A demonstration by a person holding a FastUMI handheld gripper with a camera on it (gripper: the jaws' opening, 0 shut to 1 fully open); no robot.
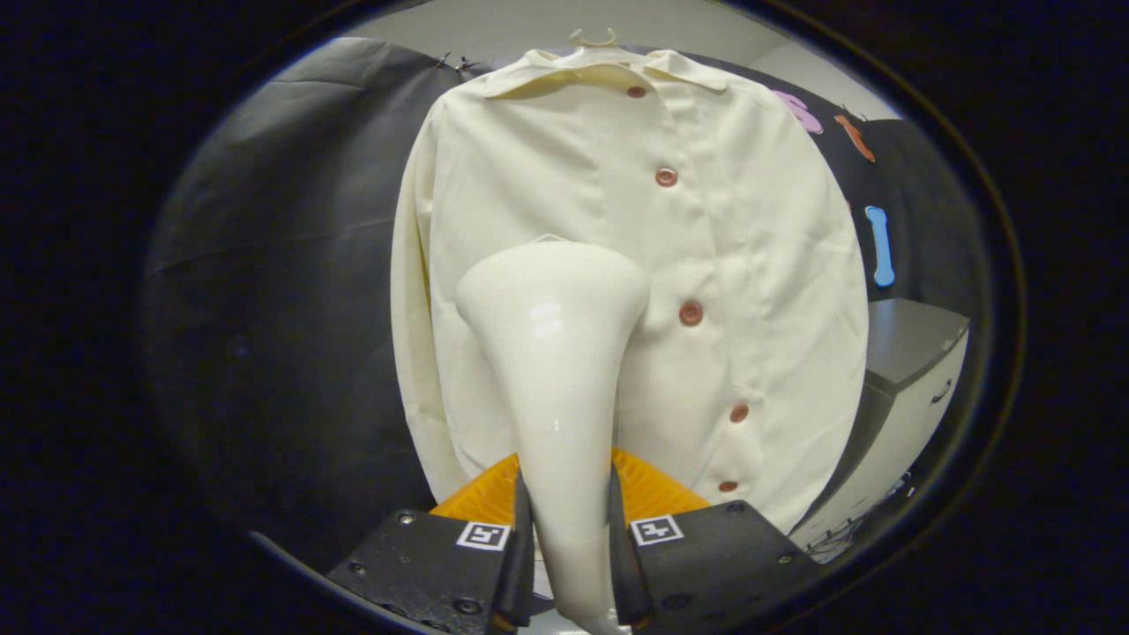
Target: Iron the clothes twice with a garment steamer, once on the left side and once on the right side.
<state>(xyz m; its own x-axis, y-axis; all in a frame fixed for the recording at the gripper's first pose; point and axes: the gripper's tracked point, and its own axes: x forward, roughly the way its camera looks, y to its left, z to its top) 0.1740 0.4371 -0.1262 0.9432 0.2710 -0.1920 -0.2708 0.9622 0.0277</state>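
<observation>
Black cloth is hanging behind the shirt (617, 291). Your gripper (569, 547) is pinching the steamer (556, 353), pointing its head straight ahead at the shirt's left half.

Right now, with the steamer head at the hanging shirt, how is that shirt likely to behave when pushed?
The shirt hangs from a hanger, so it will probably swing back rather than resist. Its soft vertical folds suggest thin, floppy cloth, likely to dent under the steamer. The gripper is shut on the steamer's glossy neck, which might slip if pressed hard.
</observation>
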